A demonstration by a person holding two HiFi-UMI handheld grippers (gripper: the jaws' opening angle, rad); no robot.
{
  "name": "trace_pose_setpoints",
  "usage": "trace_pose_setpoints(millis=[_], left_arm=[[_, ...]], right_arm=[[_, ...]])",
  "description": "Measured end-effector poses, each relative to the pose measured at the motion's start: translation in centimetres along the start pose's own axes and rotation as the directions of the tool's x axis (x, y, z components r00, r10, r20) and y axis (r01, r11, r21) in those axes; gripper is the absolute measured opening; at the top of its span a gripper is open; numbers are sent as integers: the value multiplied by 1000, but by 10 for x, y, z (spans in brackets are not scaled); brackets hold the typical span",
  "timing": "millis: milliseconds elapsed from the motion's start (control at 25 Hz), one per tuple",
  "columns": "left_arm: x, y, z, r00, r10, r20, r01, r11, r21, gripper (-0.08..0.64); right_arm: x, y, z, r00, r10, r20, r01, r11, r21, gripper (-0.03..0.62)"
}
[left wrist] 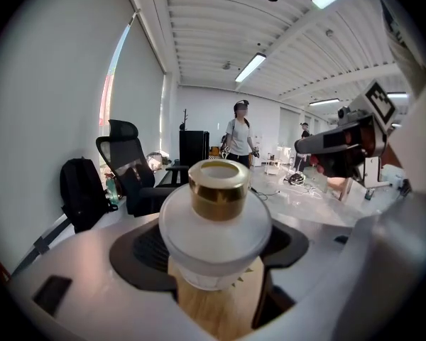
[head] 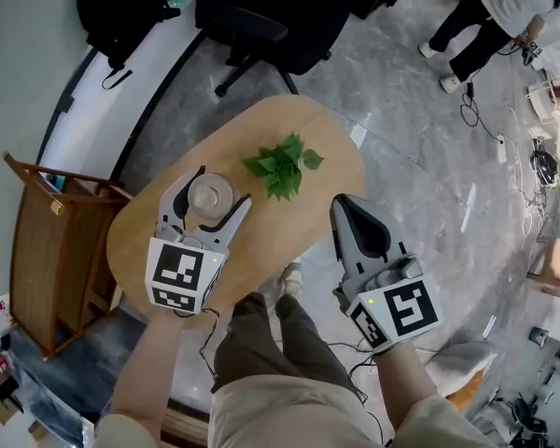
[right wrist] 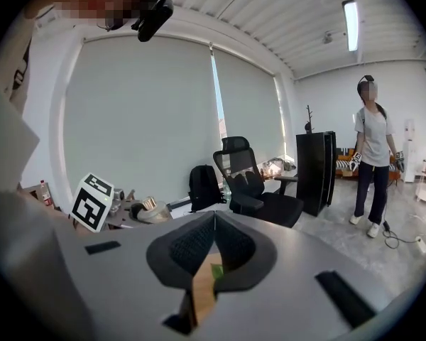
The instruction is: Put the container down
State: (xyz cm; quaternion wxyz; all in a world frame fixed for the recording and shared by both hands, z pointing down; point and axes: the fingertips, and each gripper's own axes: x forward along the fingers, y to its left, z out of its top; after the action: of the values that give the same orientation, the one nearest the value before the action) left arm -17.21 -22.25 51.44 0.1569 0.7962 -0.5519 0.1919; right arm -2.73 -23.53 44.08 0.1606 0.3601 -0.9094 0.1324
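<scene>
The left gripper pinches the container upright over the table, likely so it lands flat, while the right gripper, jaws pressed together, idles beside the table

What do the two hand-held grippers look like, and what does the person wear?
Both the left gripper and right gripper have light grey bodies, black ribbed pads and a white cube with black square markers. A thin black cable runs from the left one. The person wears olive trousers.
</scene>
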Motion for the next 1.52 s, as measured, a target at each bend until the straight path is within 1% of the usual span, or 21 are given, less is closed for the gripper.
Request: trace_pose_setpoints(millis=[360, 640, 960, 1080, 1280, 1520], left_arm=[[67, 15, -84, 999, -32, -38, 32, 999, -8, 333], [119, 22, -158, 997, -62, -43, 61, 998, -29, 333], [166, 20, -238, 992, -100, -80, 101, 995, 3, 333], [185, 19, -263, 991, -102, -91, 103, 995, 12, 333], [208, 18, -298, 988, -102, -112, 103, 995, 0, 334], [227, 20, -331, 985, -104, -137, 107, 994, 12, 334]], right_arm=[[57, -5, -63, 999, 22, -45, -22, 1000, -2, -3], [93, -9, -123, 996, 36, -86, -35, 999, 6, -3], [132, -15, -191, 991, 55, -121, -51, 998, 36, -3], [145, -18, -214, 989, 63, -135, -60, 998, 32, -3], [164, -26, -246, 988, 56, -147, -49, 998, 47, -3], [179, -31, -269, 985, 62, -163, -55, 997, 48, -3]])
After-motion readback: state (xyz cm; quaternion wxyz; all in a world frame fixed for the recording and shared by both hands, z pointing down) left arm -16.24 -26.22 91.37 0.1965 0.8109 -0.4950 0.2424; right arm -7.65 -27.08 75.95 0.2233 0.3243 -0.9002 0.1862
